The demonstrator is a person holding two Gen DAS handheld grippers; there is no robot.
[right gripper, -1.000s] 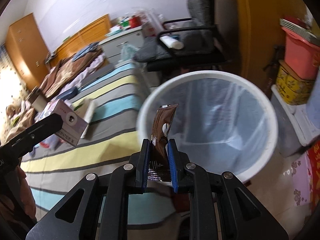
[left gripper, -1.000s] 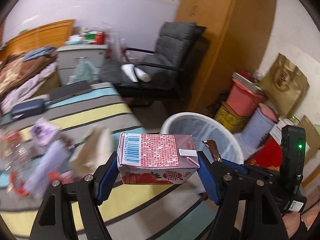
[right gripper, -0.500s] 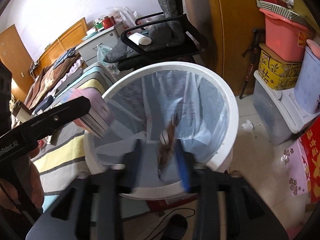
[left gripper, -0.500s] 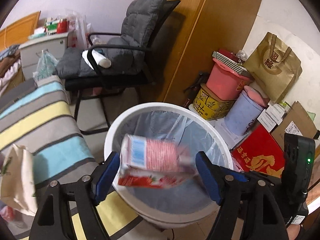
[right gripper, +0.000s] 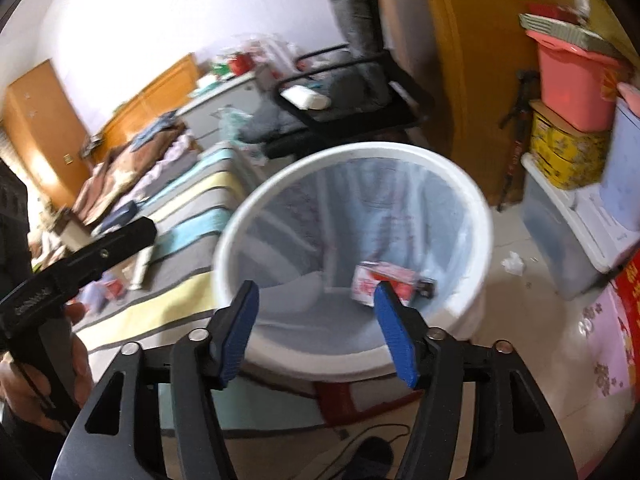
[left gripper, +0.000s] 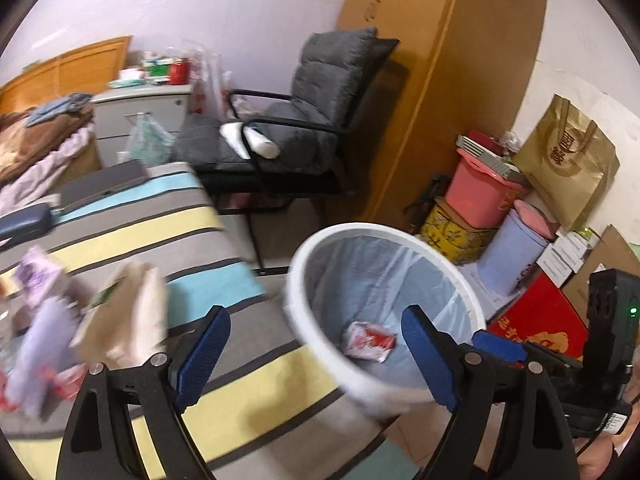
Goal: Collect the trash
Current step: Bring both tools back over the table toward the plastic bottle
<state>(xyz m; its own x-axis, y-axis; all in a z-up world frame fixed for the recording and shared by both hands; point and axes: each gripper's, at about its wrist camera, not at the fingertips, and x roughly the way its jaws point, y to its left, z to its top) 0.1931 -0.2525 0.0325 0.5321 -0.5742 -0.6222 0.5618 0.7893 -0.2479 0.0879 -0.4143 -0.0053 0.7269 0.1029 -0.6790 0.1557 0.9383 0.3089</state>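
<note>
A white trash bin with a clear liner stands beside the striped table; it also shows in the right wrist view. The pink strawberry milk carton lies at its bottom, and shows in the right wrist view with the brown wrapper beside it. My left gripper is open and empty over the bin's near rim. My right gripper is open and empty above the bin. More trash lies blurred on the table at left: a beige bag and pale wrappers.
The striped tablecloth covers the table left of the bin. A black chair stands behind. Pink, yellow and blue boxes, a gold bag and a red box crowd the floor at right. A dark pouch lies on the table.
Both grippers moved over the bin and opened. The milk carton and the brown wrapper dropped into the bin. The left gripper has since swung back left toward the table.
</note>
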